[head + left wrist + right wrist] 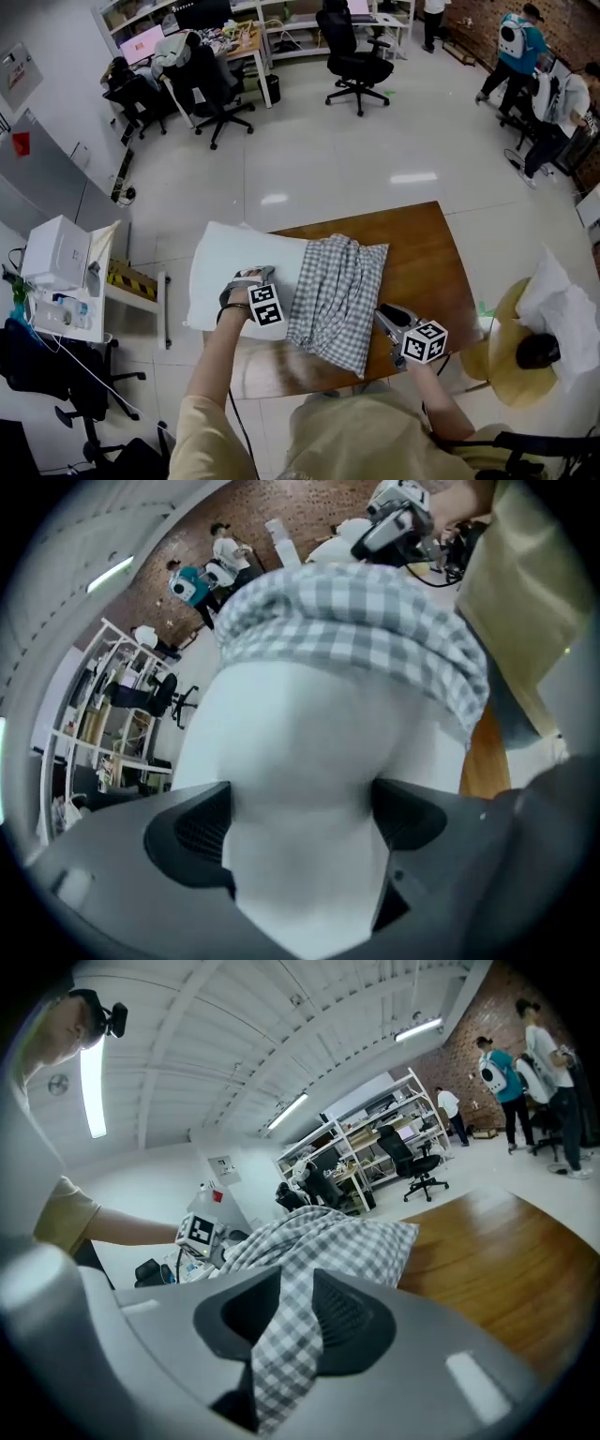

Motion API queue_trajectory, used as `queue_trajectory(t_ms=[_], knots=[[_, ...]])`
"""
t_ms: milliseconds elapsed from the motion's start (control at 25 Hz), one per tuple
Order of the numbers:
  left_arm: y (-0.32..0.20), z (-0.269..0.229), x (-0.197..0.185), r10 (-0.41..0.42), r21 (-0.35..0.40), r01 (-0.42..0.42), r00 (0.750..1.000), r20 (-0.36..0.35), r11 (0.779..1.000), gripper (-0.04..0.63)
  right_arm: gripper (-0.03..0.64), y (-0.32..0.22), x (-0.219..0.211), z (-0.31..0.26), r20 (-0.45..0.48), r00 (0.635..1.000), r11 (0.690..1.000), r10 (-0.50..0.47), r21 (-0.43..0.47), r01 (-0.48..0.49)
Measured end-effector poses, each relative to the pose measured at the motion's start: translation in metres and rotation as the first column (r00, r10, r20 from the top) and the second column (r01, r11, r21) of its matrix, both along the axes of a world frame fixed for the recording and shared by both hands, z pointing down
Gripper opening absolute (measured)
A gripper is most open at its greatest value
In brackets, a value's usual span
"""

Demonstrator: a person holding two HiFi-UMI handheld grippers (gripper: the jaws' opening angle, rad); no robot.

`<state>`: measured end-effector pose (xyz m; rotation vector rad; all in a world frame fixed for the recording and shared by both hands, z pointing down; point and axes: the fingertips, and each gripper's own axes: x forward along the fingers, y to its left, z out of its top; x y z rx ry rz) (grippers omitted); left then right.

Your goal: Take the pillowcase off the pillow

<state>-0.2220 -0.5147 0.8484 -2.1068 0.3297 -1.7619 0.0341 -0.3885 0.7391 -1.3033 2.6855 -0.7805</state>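
On the brown wooden surface lies a plump white pillow, its left half bare and hanging past the surface's left edge. The grey-and-white checked fabric pillowcase is bunched over its right half. The left gripper comes down on the bare end. In the left gripper view its pads sink into the white filling from both sides, so it is clenched on the white pillow. The right gripper, held nearly level at the near right, is pinched tight on a fold of the checked pillowcase, which runs straight up between its jaws in the right gripper view. The step in hand appears to be peeling the case off toward the right. To do it well, the left gripper should anchor the pillow firmly and low against the surface. The right gripper should draw the cloth away along the pillow's length, flat and steady, not upward. A thin fold may slip out of the pinch, and the overhanging pillow end may slide.
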Motion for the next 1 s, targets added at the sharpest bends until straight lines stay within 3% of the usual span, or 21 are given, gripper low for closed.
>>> queue_trajectory(t_ms=[120,200,320,400,560,640,760,840,1000], knots=[[-0.018,0.026,-0.016,-0.085,-0.003,0.085,0.995,-0.046,0.996,0.319,0.106,-0.002,-0.023,-0.004,-0.013,1.0,1.0,0.003,-0.004,-0.003],[-0.02,0.014,-0.021,-0.158,-0.01,0.158,0.979,-0.132,0.987,0.165,0.105,0.003,-0.03,-0.007,-0.014,1.0,1.0,0.005,-0.011,-0.005],[-0.009,-0.031,-0.003,-0.341,-0.137,0.315,0.901,-0.268,0.939,0.048,0.101,0.016,-0.02,-0.019,0.009,1.0,1.0,-0.03,0.01,0.03],[-0.001,-0.063,0.014,-0.421,-0.203,0.374,0.856,-0.3,0.905,0.028,0.101,0.025,-0.02,-0.029,-0.002,0.995,0.993,-0.1,0.066,0.1],[0.0,-0.166,0.043,-0.425,-0.147,0.408,0.765,-0.484,0.901,0.009,0.107,0.039,-0.028,-0.034,-0.072,0.988,0.984,-0.134,0.105,0.141],[0.014,-0.169,0.05,-0.506,-0.254,0.439,0.707,-0.494,0.862,0.008,0.107,0.045,-0.033,-0.036,-0.119,0.98,0.979,-0.162,0.106,0.175],[0.044,-0.15,0.065,-0.64,-0.459,0.452,0.611,-0.466,0.765,0.008,0.107,0.059,-0.063,-0.029,-0.221,0.94,0.953,-0.262,0.096,0.288],[0.054,-0.148,0.073,-0.66,-0.5,0.439,0.582,-0.475,0.747,0.008,0.109,0.062,-0.089,-0.017,-0.275,0.91,0.935,-0.31,0.083,0.344],[0.067,-0.142,0.084,-0.656,-0.52,0.411,0.573,-0.492,0.749,0.008,0.121,0.046,-0.122,0.028,-0.379,0.864,0.934,-0.332,0.0,0.359]])
